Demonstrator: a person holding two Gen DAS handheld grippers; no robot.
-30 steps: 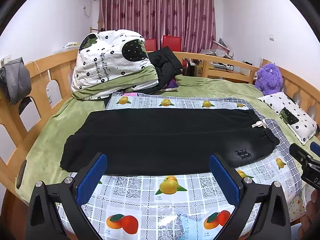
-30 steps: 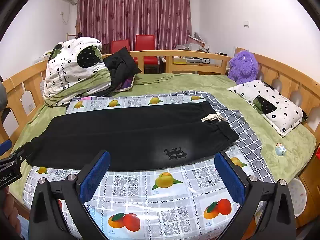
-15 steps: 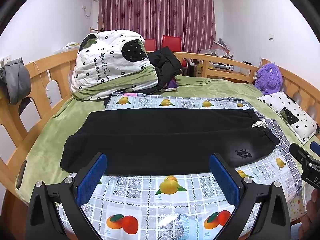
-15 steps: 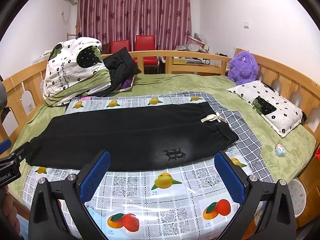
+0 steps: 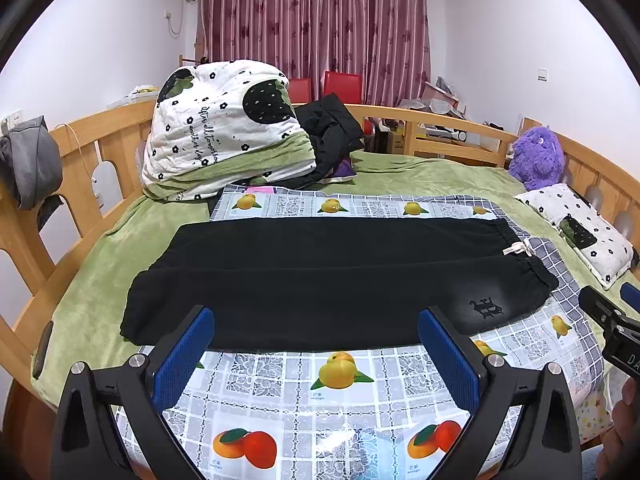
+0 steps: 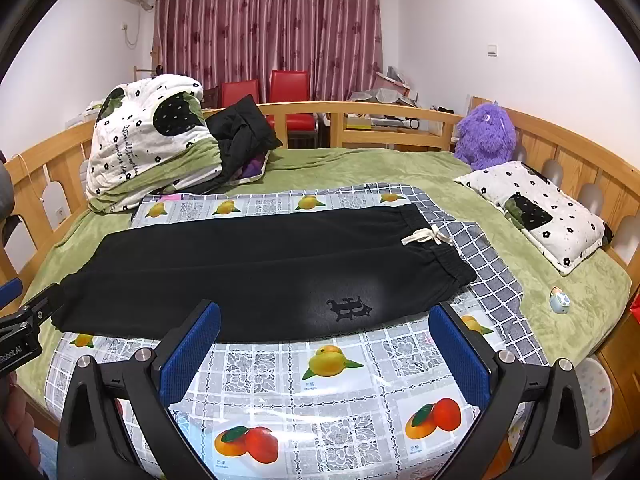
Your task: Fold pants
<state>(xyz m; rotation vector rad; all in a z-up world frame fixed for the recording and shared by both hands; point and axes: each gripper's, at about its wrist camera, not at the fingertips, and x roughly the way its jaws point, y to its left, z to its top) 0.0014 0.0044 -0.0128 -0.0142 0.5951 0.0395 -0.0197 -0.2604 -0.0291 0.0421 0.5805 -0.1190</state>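
A: Green plush bedding (image 5: 420,176) covers a wooden-railed bed, and over its near half lies a glossy fruit-printed plastic sheet (image 5: 340,408). Why the sheet, judging from the left wrist view?

B: Probably to give a smooth, flat working surface. The black fleece pants (image 5: 320,276) lie lengthwise across it, waistband with the white drawstring (image 5: 516,249) to the right, cuffs to the left reaching onto the green bedding. They look already doubled leg over leg, so I'd judge the lengthwise fold done and the crosswise folds yet to come.

A: And the left gripper (image 5: 316,344)?

B: Its blue-padded jaws are spread wide and hold nothing. It hangs above the near edge of the pants, well placed to reach the cuff end.

A: Now the right wrist view.

B: Same layout. The right gripper (image 6: 324,344) is likewise spread wide and empty, near the embroidered logo (image 6: 349,307), toward the waistband. The bundled white floral quilt (image 6: 148,140) and purple plush toy (image 6: 486,134) sit far back, the floral pillow (image 6: 536,216) off to the right, all apart from the pants. The split suggests each hand will take one end.
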